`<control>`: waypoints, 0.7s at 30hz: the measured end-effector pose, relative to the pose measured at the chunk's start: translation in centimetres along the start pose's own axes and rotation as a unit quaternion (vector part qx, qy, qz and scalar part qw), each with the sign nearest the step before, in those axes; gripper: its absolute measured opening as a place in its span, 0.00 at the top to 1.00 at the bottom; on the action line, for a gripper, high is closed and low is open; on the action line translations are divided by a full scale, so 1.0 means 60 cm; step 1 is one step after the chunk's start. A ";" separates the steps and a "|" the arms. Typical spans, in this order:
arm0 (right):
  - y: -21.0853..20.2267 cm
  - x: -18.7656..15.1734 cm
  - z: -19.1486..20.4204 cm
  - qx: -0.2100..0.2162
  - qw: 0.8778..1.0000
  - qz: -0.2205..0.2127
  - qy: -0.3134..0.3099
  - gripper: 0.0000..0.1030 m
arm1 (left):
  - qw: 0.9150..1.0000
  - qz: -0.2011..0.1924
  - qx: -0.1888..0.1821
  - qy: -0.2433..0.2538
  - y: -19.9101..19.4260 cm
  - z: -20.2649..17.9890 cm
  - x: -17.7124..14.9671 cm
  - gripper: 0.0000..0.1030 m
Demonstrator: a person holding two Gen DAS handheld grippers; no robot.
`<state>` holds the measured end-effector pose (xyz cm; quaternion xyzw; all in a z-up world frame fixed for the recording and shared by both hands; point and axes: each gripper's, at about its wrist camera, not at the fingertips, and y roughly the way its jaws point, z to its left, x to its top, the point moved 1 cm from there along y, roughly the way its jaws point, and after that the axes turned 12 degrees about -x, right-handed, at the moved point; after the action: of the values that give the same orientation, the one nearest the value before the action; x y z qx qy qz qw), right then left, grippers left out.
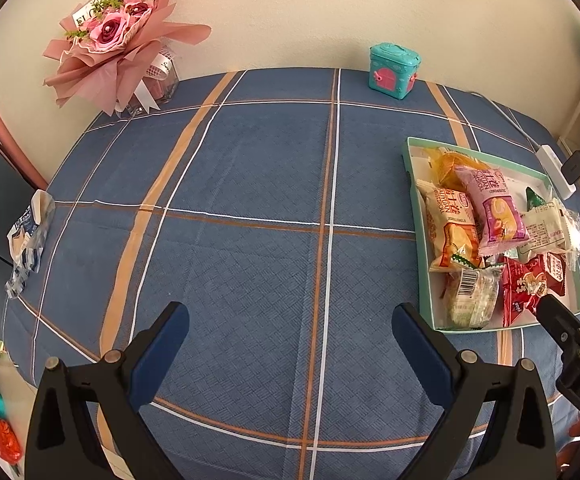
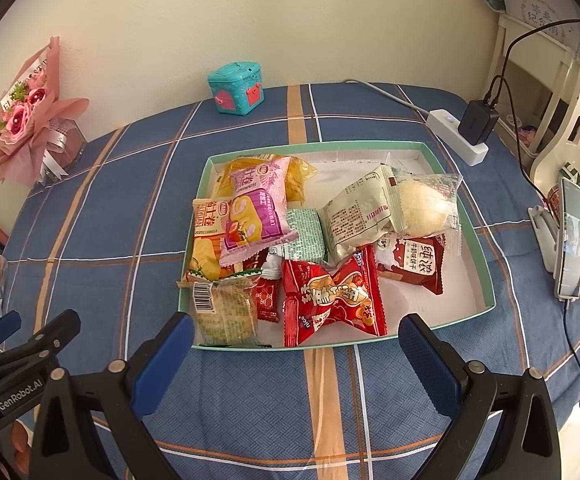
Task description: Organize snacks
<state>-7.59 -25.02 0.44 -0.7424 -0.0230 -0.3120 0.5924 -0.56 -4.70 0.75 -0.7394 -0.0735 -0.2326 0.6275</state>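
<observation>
The snacks are lying together in a shallow box with a mint-green rim (image 2: 486, 264), which is sitting on the surface, covered with a blue checked cloth (image 2: 129, 216). In the right wrist view the box is filling the middle of the picture. Inside it, a pink roll-cake packet (image 2: 255, 210) is lying partly over an orange packet (image 2: 205, 240) at about 9 o'clock, and a yellow bag (image 2: 298, 172) is lying behind them at 11 o'clock. A pale bun packet (image 2: 390, 208) is resting at 2 o'clock, a dark red biscuit packet (image 2: 418, 264) at 4 o'clock, a red twisted packet (image 2: 330, 300) at 6 o'clock, and a clear packet with a barcode (image 2: 225, 308) at 7 o'clock, touching the near rim. A small green packet (image 2: 304, 234) is sitting in the middle.

The right tool (image 2: 296, 344) is hanging just before the near rim of the box, its fingers spread wide and holding nothing. The left tool (image 1: 290, 332) is standing over bare cloth, also spread wide and empty, with the box at its 2 o'clock.

Farther out, a teal toy box (image 2: 235, 88) is standing at 12 o'clock near the wall, a pink bouquet (image 2: 21, 120) at 10 o'clock, and a white power strip (image 2: 458, 136) at 2 o'clock.
</observation>
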 end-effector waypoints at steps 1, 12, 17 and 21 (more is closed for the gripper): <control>0.000 0.000 -0.001 0.000 1.000 0.000 0.001 0.00 | 1.000 0.001 0.001 -0.001 0.001 0.001 0.000 0.02; 0.004 0.002 -0.010 -0.003 1.000 0.002 0.008 0.00 | 1.000 0.000 0.003 -0.003 0.000 0.006 0.002 0.02; 0.008 0.002 -0.010 -0.005 1.000 0.006 0.006 0.00 | 1.000 0.000 0.006 -0.003 0.001 0.008 0.002 0.02; 0.010 0.002 -0.009 -0.005 1.000 0.008 0.007 0.00 | 1.000 0.003 0.009 -0.004 0.004 0.010 0.002 0.02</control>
<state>-7.50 -25.72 0.01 -0.7434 -0.0115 -0.3124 0.5913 -0.23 -4.19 0.53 -0.7348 -0.0760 -0.2273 0.6345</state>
